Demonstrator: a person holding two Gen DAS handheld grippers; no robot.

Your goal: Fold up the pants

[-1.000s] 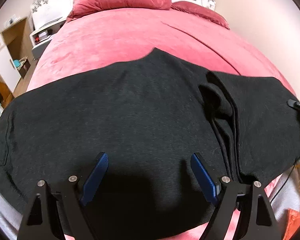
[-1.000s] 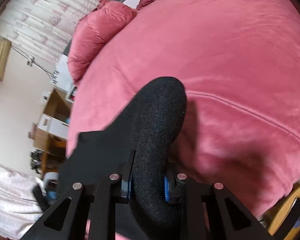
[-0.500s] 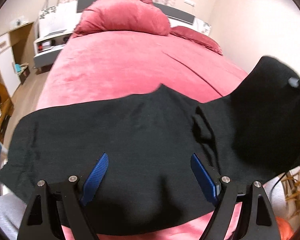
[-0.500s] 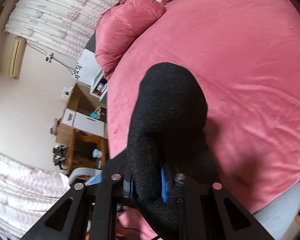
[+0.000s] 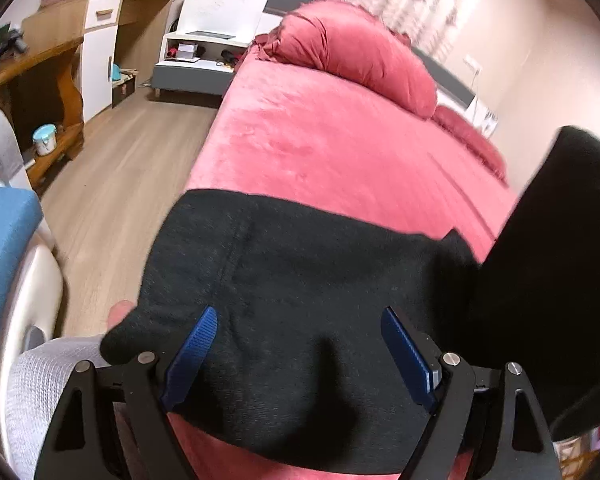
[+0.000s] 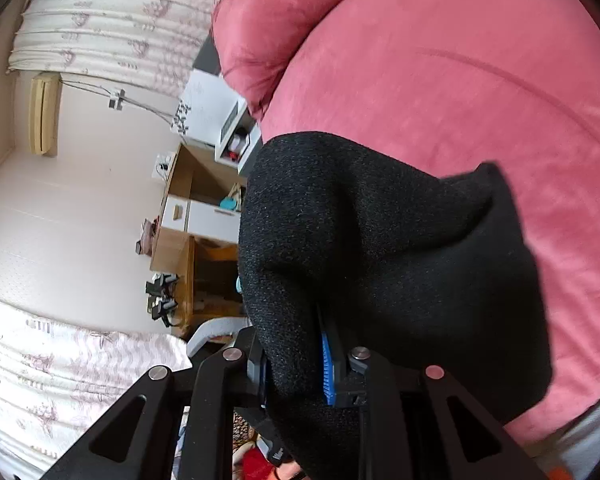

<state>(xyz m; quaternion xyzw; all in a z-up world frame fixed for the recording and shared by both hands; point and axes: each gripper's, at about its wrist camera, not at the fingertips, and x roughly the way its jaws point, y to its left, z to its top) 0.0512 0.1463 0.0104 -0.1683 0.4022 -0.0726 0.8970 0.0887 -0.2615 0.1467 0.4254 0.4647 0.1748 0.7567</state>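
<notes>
Black pants [image 5: 308, 280] lie across the near edge of a bed with a pink cover [image 5: 340, 140]. My left gripper [image 5: 296, 352] is open just above the pants' near part, its blue pads on either side, holding nothing. My right gripper [image 6: 296, 364] is shut on one end of the pants [image 6: 372, 232] and holds it lifted above the bed. That lifted end shows as a dark flap at the right of the left wrist view [image 5: 560, 260]. The cloth hides most of the right gripper's pads.
Pink pillows [image 5: 352, 52] lie at the bed's head. A wooden floor [image 5: 112, 184], a wooden desk [image 5: 32, 80], a white bedside unit [image 5: 204, 52] and a blue chair seat [image 5: 4, 248] are to the left. A hand [image 5: 120, 312] shows at the pants' left edge.
My right gripper has lifted its end of the pants higher and carried it leftward over the rest. My left gripper has swung left, so the floor and desk now show.
</notes>
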